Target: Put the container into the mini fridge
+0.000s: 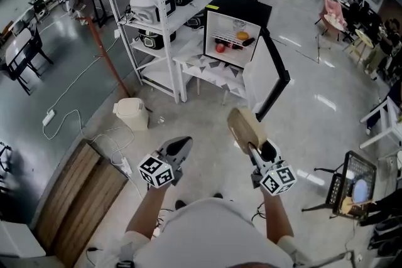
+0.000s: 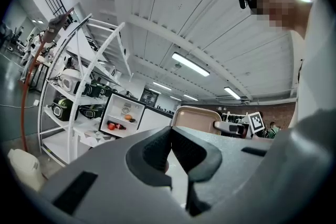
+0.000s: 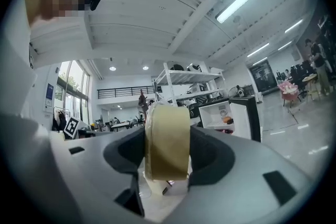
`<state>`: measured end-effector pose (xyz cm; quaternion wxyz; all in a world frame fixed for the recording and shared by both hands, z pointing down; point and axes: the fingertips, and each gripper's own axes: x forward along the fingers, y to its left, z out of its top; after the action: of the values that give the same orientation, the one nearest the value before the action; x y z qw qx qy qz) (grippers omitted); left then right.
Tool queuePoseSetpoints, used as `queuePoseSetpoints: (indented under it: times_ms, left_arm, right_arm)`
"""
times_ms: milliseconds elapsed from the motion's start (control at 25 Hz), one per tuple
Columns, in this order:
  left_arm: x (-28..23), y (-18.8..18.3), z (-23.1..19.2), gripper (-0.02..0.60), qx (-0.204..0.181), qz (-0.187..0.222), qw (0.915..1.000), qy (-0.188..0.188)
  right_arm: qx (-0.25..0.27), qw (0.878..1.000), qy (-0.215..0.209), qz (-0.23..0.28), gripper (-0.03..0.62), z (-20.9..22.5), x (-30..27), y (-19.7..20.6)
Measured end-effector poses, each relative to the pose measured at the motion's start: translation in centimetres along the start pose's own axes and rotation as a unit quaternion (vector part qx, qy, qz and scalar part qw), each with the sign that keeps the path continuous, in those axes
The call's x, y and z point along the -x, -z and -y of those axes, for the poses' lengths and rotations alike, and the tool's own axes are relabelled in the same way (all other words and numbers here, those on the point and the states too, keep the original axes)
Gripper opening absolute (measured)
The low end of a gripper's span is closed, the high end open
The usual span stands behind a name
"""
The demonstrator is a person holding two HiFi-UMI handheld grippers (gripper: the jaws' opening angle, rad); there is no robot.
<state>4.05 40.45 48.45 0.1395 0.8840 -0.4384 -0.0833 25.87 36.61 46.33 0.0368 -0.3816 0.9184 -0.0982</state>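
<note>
Head view shows the tan container (image 1: 245, 127) low in the middle of the frame, held up on its edge by the right gripper (image 1: 251, 146). Right gripper view shows its fingers (image 3: 212, 157) pinching the container from both sides. The left gripper (image 1: 181, 146) sits just left of it, and its fingers (image 2: 149, 152) are pressed together with nothing inside. The mini fridge (image 1: 233, 34) is far off at the top middle, on a small white table (image 1: 207, 69) (its door (image 1: 271, 81) hangs wide open, with red and orange food (image 1: 221, 47) inside).
</note>
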Motion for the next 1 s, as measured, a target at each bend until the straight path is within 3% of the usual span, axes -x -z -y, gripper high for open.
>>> queuePoseSetpoints:
  times_ms: [1000]
  left_arm:
    - [-6.5,3.3,3.0,0.005,-0.013,-0.022,0.9982,-0.054]
  right_arm:
    - [-0.034,0.999,-0.03,-0.017,0.235,9.3,1.7,0.9]
